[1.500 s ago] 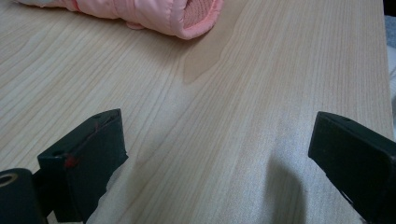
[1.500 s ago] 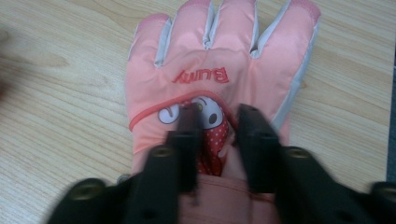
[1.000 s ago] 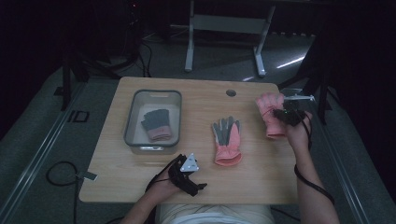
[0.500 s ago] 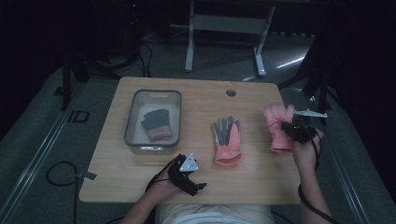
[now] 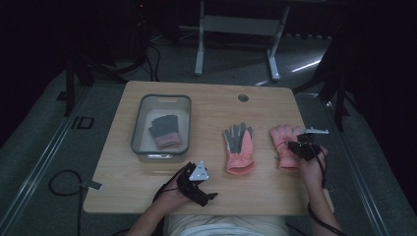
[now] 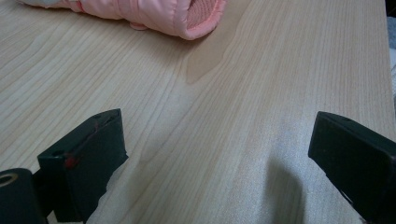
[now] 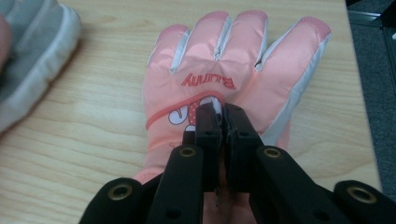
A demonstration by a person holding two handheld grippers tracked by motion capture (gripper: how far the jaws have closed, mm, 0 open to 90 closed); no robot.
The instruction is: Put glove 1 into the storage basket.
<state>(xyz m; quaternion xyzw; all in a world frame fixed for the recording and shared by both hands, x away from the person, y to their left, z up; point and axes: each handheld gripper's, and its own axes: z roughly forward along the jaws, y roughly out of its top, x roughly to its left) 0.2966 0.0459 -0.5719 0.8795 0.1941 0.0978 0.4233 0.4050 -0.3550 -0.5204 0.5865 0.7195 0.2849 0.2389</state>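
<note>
- The right gripper (image 7: 223, 126) is seen with its jaws pressed together on a fold of fabric on the back of the pink glove (image 7: 224, 88); the glove is held pinched, not merely touched.
- That pink glove (image 5: 286, 147) is laid flat on the tabletop (image 5: 255, 182) near its right edge, back upward, with the fingers toward the far edge and the cuff toward the near edge, where the person sits.
- Its long axis is thus run from near edge to far edge, and the right gripper's jaws are pointed along it, from the cuff end toward the fingers.
- A second glove (image 5: 238, 147), grey on the palm with a pink cuff, is laid just to the left of the first, near the middle of the tabletop, on the same axis; the two are apart.
- The left gripper (image 5: 194, 179) is rested at the near edge, left of centre, with its jaws standing wide apart and nothing between them; only the cuff of the second glove (image 6: 177, 16) is seen ahead of it.
- A small dark glove (image 5: 164, 130) is lain in the grey bin (image 5: 142, 120) toward the left edge.
- The right hand is judged far the nearer to the pinched glove; the coming move is judged to turn on whether that glove is let go here or carried leftward, across the second glove, toward the bin.
</note>
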